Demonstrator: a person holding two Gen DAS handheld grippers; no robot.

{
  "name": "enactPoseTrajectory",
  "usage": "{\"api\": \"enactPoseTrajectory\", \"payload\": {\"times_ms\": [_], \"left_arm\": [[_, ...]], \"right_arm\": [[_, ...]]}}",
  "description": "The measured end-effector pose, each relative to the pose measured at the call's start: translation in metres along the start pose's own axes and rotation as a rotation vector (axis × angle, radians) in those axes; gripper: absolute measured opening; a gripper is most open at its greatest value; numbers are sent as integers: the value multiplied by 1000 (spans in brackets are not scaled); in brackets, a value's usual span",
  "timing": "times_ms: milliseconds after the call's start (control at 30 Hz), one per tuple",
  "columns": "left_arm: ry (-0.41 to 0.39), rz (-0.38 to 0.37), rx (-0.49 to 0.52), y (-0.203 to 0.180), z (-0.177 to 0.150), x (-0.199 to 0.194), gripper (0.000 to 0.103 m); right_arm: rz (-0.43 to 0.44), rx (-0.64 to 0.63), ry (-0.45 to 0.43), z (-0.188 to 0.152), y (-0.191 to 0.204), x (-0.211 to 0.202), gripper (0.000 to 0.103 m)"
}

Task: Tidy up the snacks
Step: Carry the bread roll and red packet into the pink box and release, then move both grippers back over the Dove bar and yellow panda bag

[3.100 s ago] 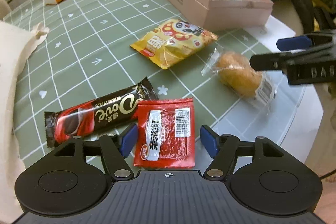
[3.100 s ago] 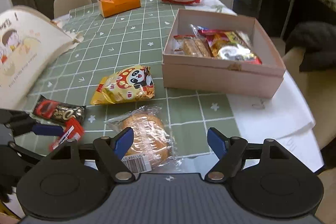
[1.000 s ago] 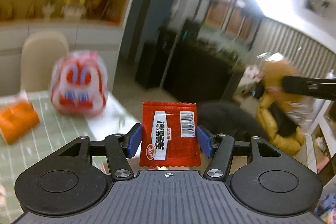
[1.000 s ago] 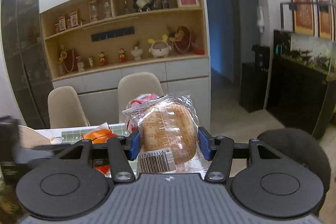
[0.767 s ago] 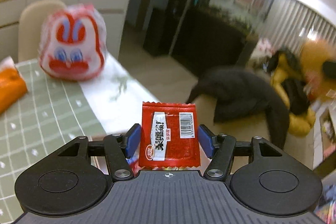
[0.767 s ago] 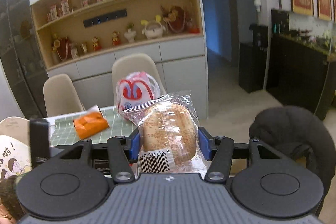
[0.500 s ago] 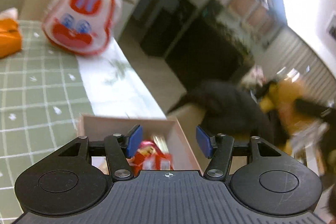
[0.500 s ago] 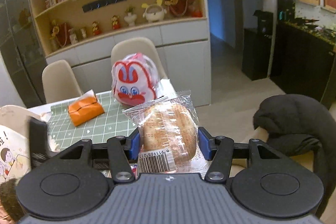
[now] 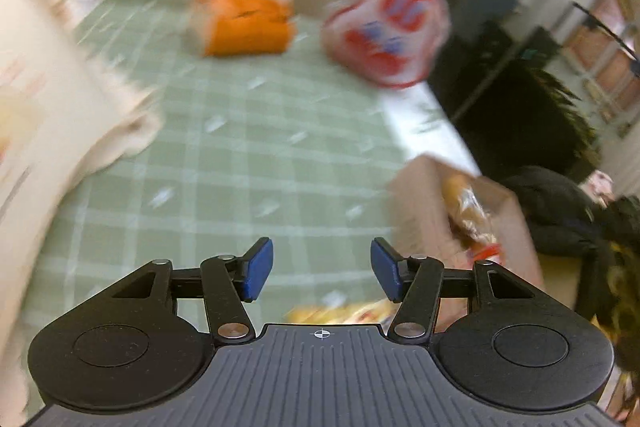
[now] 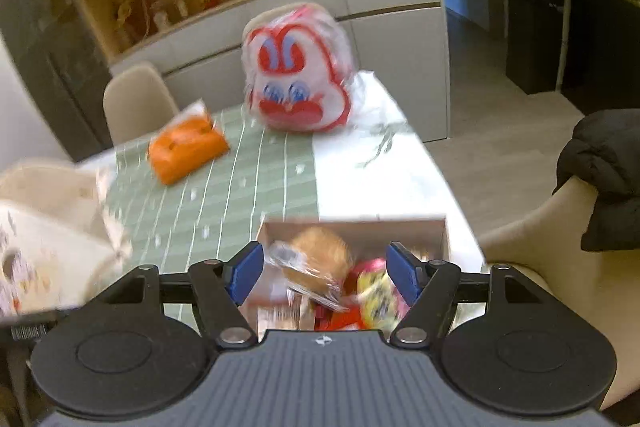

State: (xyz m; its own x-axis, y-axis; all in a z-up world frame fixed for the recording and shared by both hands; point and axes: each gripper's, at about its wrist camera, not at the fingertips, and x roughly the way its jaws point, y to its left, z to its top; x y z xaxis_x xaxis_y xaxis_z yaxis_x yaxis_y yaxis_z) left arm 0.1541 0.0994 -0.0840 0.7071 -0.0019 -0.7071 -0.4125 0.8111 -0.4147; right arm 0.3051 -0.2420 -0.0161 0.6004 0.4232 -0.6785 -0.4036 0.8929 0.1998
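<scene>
My right gripper [image 10: 324, 277] is open and empty, just above the pink snack box [image 10: 356, 225]. The wrapped bun [image 10: 316, 261] lies in the box among other snack packets, apart from the fingers. My left gripper [image 9: 322, 273] is open and empty over the green checked tablecloth [image 9: 248, 155], left of the pink box [image 9: 424, 211]. A bun packet [image 9: 466, 207] shows inside that box. The yellow snack bag [image 9: 344, 313] lies on the table just below the left gripper, partly hidden. Both views are motion-blurred.
An orange tissue pack [image 10: 186, 149] and a red-and-white rabbit bag [image 10: 300, 75] stand at the table's far end. A cream tote bag [image 9: 52, 107] lies at the left. A chair with a black coat [image 10: 600, 183] stands at the right.
My right gripper opened and the bun dropped into the box. My left gripper, which let the red packet go earlier, swung left away from the box. Both views tilted down toward the table.
</scene>
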Motion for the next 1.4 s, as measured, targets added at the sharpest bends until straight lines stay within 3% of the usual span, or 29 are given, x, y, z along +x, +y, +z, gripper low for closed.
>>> {"api": "enactPoseTrajectory", "payload": {"times_ms": [100,300,367,467,567,633,733,833,900,933,967,1100,1200,1233,1333,1400], "left_arm": [[25,-13,-10,15,-8,4,60],[71,-105,55,0,-9,46,57],[107,-145,89,-8,-12,63,54],[176,-175,173,-21,-28,70,39],[251,-254,169,-23,-51,52,38],[280,-308,161,-17,-64,33,38],[236,-232,144,1,-79,-3,38],[250,-105,4,40,-83,-25,38],[242,-32,-95,67,-83,-37,38],[227,11,-122,78,-81,-42,38],[213,46,-138,85,-79,-45,38],[180,103,-195,104,-76,-47,38],[177,103,-209,111,-77,-45,38],[167,106,-208,111,-75,-43,38],[159,110,-188,104,-69,-34,38],[158,113,-151,96,-67,-29,38]], "right_arm": [[11,-39,71,-39,26,-7,70],[94,65,277,-119,74,-16,70],[48,54,267,-137,87,-24,70],[-47,-9,180,-152,99,-43,71],[-115,-36,162,-161,101,-48,73],[-104,-65,181,-157,106,-45,73],[-66,-174,172,-152,133,-36,73],[-1,-263,167,-152,166,-15,73],[47,-310,180,-152,190,8,58],[66,-339,194,-150,203,19,37],[81,-371,213,-148,217,34,29],[43,-429,219,-143,252,78,29],[40,-403,297,-151,258,96,28],[52,-391,311,-155,259,92,28],[192,-422,392,-174,258,69,28],[217,-438,412,-184,254,53,32]]}}
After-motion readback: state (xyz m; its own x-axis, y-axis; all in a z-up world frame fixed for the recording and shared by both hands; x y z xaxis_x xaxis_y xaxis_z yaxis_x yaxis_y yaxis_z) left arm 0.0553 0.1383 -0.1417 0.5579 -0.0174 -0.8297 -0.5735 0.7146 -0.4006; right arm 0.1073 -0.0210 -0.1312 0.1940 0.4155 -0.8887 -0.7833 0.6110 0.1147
